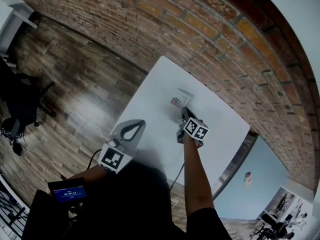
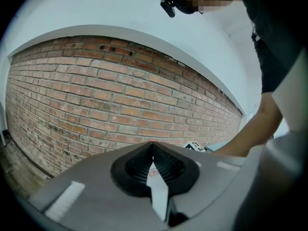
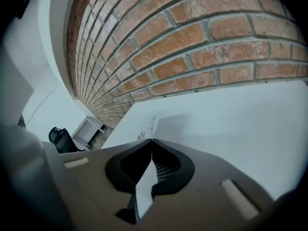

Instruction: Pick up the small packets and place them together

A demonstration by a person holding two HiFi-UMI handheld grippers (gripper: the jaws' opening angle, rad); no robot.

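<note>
Right gripper view, right hand-held gripper clenched on small packet over table, left hand-held gripper grasping another packet

Grey left gripper and right gripper; dark short sleeve.

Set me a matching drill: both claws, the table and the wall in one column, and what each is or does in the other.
Things:
1 left claw
2 right claw
3 table
4 wall

States:
A brick
B shut on a packet, farther out toward the wall
C white
D shut on a packet, farther back from the wall

Pairs: 1-D, 2-B, 3-C, 4-A
</note>
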